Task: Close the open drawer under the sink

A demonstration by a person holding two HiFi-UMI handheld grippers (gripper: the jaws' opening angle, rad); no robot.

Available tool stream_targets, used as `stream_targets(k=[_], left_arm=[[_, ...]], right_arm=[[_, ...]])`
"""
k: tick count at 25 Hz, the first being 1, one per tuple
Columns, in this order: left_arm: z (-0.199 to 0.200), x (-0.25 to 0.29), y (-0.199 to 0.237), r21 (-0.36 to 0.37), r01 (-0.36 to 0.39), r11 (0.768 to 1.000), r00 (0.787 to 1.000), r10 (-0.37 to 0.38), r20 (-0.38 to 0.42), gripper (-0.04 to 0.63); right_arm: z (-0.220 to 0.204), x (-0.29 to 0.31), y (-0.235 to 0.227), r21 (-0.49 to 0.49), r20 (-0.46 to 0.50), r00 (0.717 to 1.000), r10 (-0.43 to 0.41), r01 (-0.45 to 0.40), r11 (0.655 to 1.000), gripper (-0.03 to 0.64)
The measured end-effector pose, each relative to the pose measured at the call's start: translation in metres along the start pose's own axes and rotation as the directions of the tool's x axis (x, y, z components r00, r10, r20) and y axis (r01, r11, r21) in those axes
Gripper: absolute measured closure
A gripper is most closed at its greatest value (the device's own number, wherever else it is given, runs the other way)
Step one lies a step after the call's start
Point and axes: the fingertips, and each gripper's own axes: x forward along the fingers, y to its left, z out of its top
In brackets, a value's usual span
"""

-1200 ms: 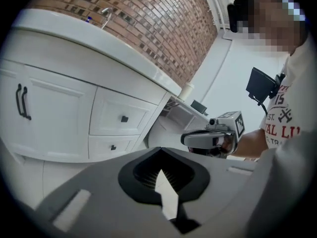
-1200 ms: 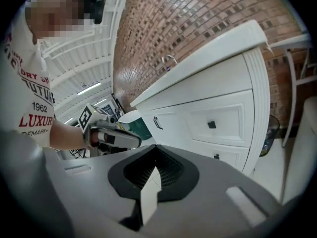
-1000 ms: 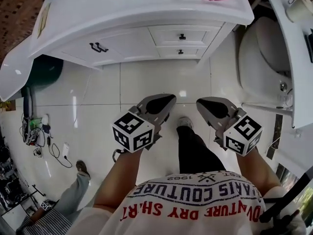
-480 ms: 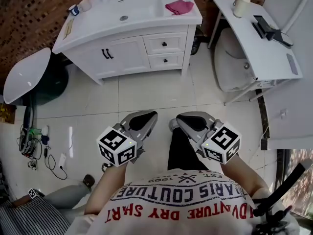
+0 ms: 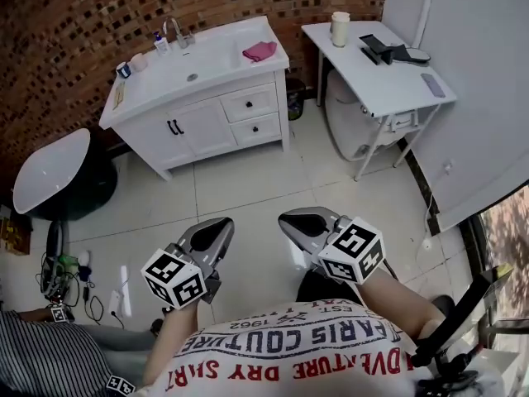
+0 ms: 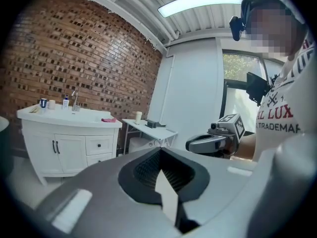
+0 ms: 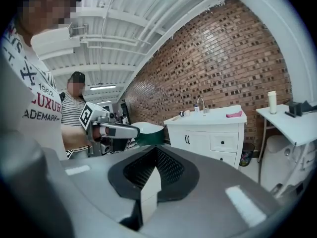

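The white sink cabinet (image 5: pixel 207 114) stands against the brick wall, far from both grippers. Its upper drawer (image 5: pixel 252 103) and lower drawer (image 5: pixel 258 128) sit at its right, both looking flush with the front. The drawers also show in the left gripper view (image 6: pixel 99 145) and the right gripper view (image 7: pixel 224 143). My left gripper (image 5: pixel 221 224) and right gripper (image 5: pixel 287 218) hang side by side above the tiled floor, both shut with nothing in them. The jaws of the left gripper (image 6: pixel 163 180) and the right gripper (image 7: pixel 150 175) are pressed together.
A pink cloth (image 5: pixel 259 50) lies on the counter by the basin. A white table (image 5: pixel 376 64) with a cup (image 5: pixel 340 27) stands to the right, a toilet (image 5: pixel 355 118) under it. A dark green tub (image 5: pixel 58 176), cables (image 5: pixel 58 275) and another person (image 5: pixel 33 346) are at the left.
The view has drawn back from the cabinet, which now looks smaller and farther off. Both grippers sit lower in the picture and stay shut.
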Motion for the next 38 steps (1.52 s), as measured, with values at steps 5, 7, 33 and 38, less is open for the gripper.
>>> stream_targets(k=[5,7,33,38], left_arm=[[0.016,0.009,-0.030,0.019,0.029,0.999,1.000,-0.029,-0.008,0.606],[0.023,0.015,-0.038,0.016,0.039,0.999,0.999,-0.039,-0.004,0.606],[0.020,0.040,-0.067,-0.001,0.074,0.997,0.997,-0.074,-0.013,0.606],[0.017,0.036,-0.066,0.007,0.089,0.996,0.996,-0.089,-0.009,0.606]], right_arm=[[0.025,-0.027,-0.005,0.025,0.026,0.999,-0.024,0.023,0.999,0.611],[0.030,-0.032,-0.007,0.015,0.014,1.000,-0.024,0.024,1.000,0.611],[0.021,-0.045,-0.016,0.013,-0.021,0.999,-0.036,0.037,0.999,0.612],[0.019,-0.038,-0.006,0.001,-0.027,0.999,-0.022,0.022,1.000,0.612]])
